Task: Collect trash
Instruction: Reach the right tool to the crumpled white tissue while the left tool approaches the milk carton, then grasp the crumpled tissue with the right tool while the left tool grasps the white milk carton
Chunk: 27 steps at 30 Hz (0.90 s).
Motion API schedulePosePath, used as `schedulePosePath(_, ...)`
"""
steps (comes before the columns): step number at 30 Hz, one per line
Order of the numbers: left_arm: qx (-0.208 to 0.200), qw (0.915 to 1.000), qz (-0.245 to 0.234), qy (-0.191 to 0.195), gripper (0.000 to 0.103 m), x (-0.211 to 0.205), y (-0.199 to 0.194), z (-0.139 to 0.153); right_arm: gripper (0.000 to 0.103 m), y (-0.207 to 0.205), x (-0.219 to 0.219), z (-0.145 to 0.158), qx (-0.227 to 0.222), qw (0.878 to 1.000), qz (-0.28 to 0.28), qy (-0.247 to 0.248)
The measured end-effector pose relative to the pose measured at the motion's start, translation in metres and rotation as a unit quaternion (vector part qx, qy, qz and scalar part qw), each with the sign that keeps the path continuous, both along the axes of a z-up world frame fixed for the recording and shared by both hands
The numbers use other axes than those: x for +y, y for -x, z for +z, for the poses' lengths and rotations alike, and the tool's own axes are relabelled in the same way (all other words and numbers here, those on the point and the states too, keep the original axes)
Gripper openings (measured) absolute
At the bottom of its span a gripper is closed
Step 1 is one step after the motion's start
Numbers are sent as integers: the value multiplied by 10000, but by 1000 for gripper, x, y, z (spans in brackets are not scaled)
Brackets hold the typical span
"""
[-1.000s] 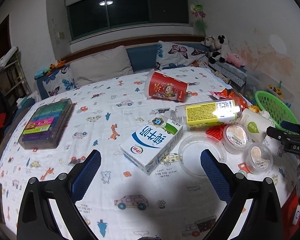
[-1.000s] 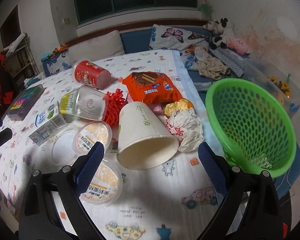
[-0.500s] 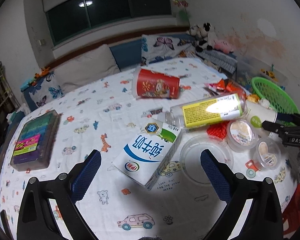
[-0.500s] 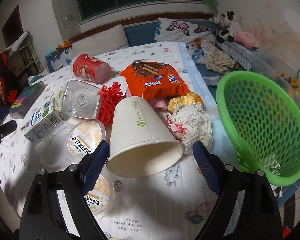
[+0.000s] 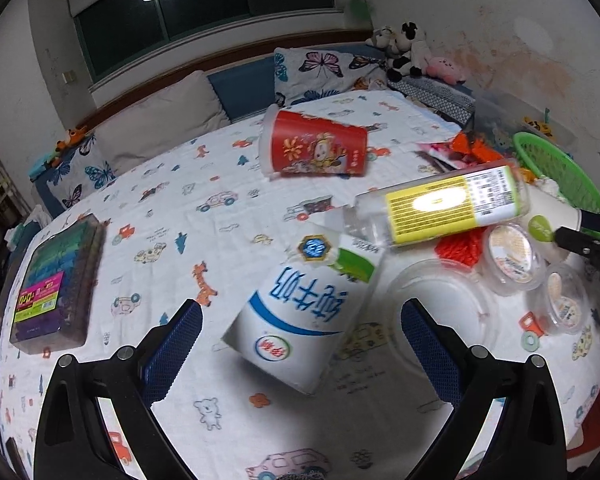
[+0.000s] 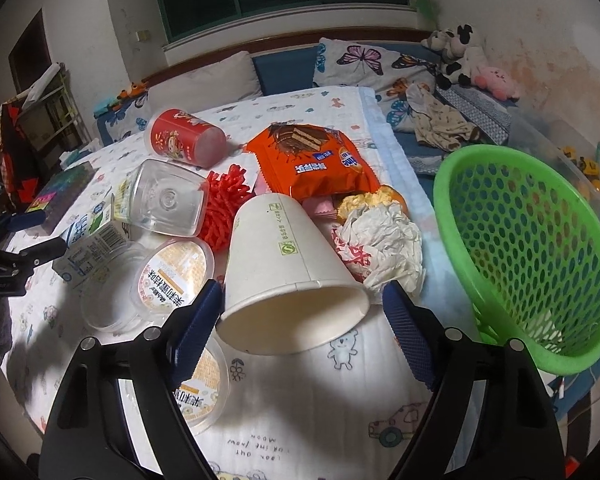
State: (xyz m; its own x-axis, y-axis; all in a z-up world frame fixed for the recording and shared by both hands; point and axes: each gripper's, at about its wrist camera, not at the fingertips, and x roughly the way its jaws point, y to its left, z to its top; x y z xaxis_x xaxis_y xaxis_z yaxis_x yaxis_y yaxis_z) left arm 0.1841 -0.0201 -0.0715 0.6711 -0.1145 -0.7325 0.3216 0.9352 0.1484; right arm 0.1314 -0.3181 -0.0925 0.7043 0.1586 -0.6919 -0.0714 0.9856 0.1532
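Trash lies on a bed with a cartoon-print sheet. My left gripper (image 5: 300, 336) is open, its jaws either side of a white and blue milk carton (image 5: 304, 316) lying flat. Past it lie a clear bottle with a yellow label (image 5: 452, 208) and a red cup (image 5: 314, 148). My right gripper (image 6: 300, 316) is open, its jaws flanking the rim of a white paper cup (image 6: 288, 276) lying on its side. A green basket (image 6: 528, 248) stands to the right. Crumpled paper (image 6: 384, 240) and an orange snack bag (image 6: 312, 164) lie behind the cup.
Small lidded tubs (image 6: 176, 276) and a clear lid (image 5: 440, 316) lie between the grippers. A red fringed thing (image 6: 224, 204) sits by the bottle. A box of coloured items (image 5: 54, 276) is at the bed's left. Pillows (image 5: 160, 124) and plush toys (image 6: 460, 56) line the headboard.
Both grippers have moved forward. The left now straddles the milk carton, and the right has closed in on the paper cup's rim.
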Motion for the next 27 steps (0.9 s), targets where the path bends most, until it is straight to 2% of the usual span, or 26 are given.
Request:
schedulePosePath(12,198,9998,43,94,97,13,-11,-10,82,1,-21,15,-65,9985,-17,-534)
schedulePosePath(19,248,9997,43,53,97,15,-15,-15,82,-3,-37,21,-167,9980,-326,-518)
schedulePosePath(21,253,9997,40,61,97,16,-16,-15,78,-8,-44,21,-175,9981,-460,-383)
schedulePosePath(25,317,9995,-23,69,97,13,-18,-18,67,-29,-60,9,174,9968,-532,-564)
schedulePosePath(27,355,9993,-75,43,97,11,-20,-20,66,-40,-66,0,400,9954,-535,-691)
